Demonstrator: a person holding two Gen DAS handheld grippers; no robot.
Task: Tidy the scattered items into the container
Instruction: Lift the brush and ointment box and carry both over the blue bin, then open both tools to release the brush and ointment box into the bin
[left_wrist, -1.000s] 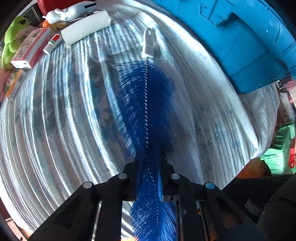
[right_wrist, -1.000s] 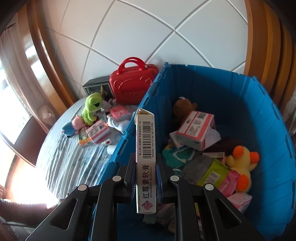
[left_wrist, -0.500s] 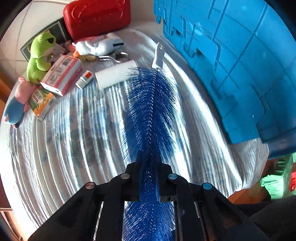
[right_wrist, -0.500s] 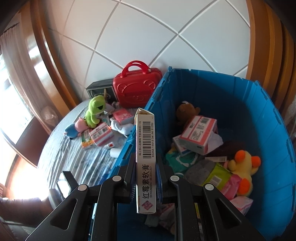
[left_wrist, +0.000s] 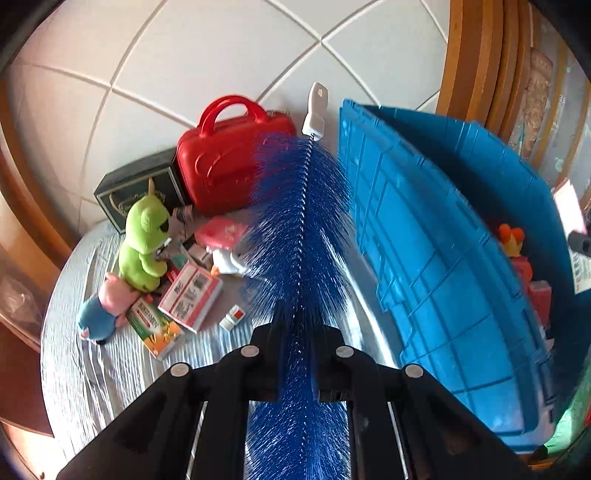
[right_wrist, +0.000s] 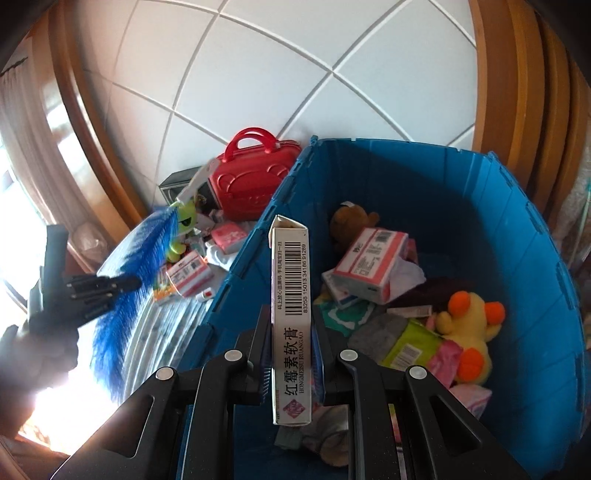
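Note:
My left gripper (left_wrist: 295, 354) is shut on a blue bristle brush (left_wrist: 299, 229) with a white handle (left_wrist: 316, 110), held up above the table left of the blue container (left_wrist: 443, 266). The brush also shows in the right wrist view (right_wrist: 144, 254), with the left gripper (right_wrist: 122, 284) around it. My right gripper (right_wrist: 291, 354) is shut on a white ointment box (right_wrist: 291, 310), held upright over the blue container (right_wrist: 517, 229), which holds a yellow duck toy (right_wrist: 469, 332), a brown bear (right_wrist: 351, 221) and several boxes.
On the table lie a green frog plush (left_wrist: 144, 243), a pink and blue plush (left_wrist: 103, 306), a red-and-white box (left_wrist: 192, 295), an orange box (left_wrist: 155, 328) and a small tube (left_wrist: 232, 317). A red case (left_wrist: 229, 158) and a dark box (left_wrist: 136, 188) stand at the wall.
My left gripper has lifted the brush off the table and tilted up toward the wall and the container. My right gripper with the box has stayed over the container.

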